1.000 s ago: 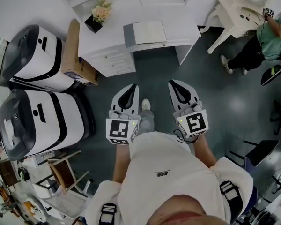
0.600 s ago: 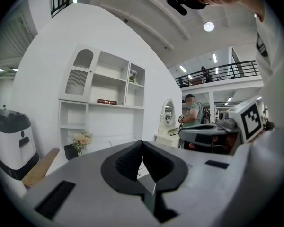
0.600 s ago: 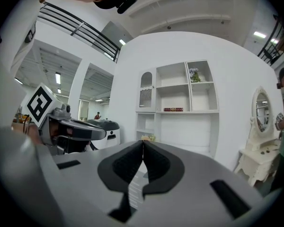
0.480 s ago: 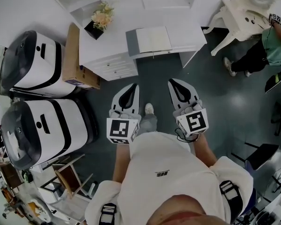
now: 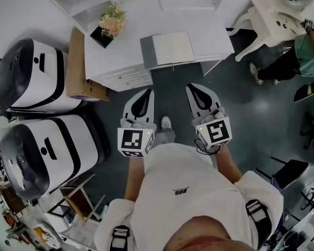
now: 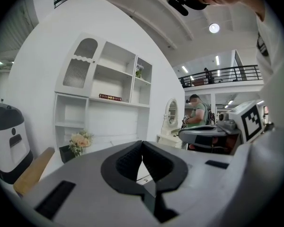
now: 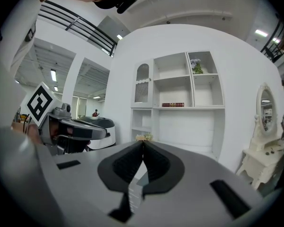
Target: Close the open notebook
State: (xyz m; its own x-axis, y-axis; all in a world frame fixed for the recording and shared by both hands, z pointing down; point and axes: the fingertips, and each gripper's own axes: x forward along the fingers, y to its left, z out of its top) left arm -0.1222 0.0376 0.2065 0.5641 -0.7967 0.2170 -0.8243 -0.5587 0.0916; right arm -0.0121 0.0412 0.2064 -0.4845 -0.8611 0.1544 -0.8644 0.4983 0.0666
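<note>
The open notebook (image 5: 167,49) lies flat on the white desk (image 5: 118,56), with a grey cover on its left and pale pages facing up. My left gripper (image 5: 144,91) and right gripper (image 5: 194,86) hover side by side over the dark floor, short of the desk's front edge. Both point toward the desk. Each is shut with its black pads touching and nothing between them, as the left gripper view (image 6: 142,142) and the right gripper view (image 7: 143,142) show.
A flower pot (image 5: 109,22) stands on the desk's far left, with a cardboard box (image 5: 78,67) beside the desk. Two white machines (image 5: 31,77) (image 5: 47,145) fill the left. At the right are a white vanity table (image 5: 275,20) and a person (image 5: 298,51). A wooden chair (image 5: 78,197) is behind left.
The desk and notebook have drifted lower and rightward in the head view, so I have come closer to them. Both grippers have risen slightly and stay shut.
</note>
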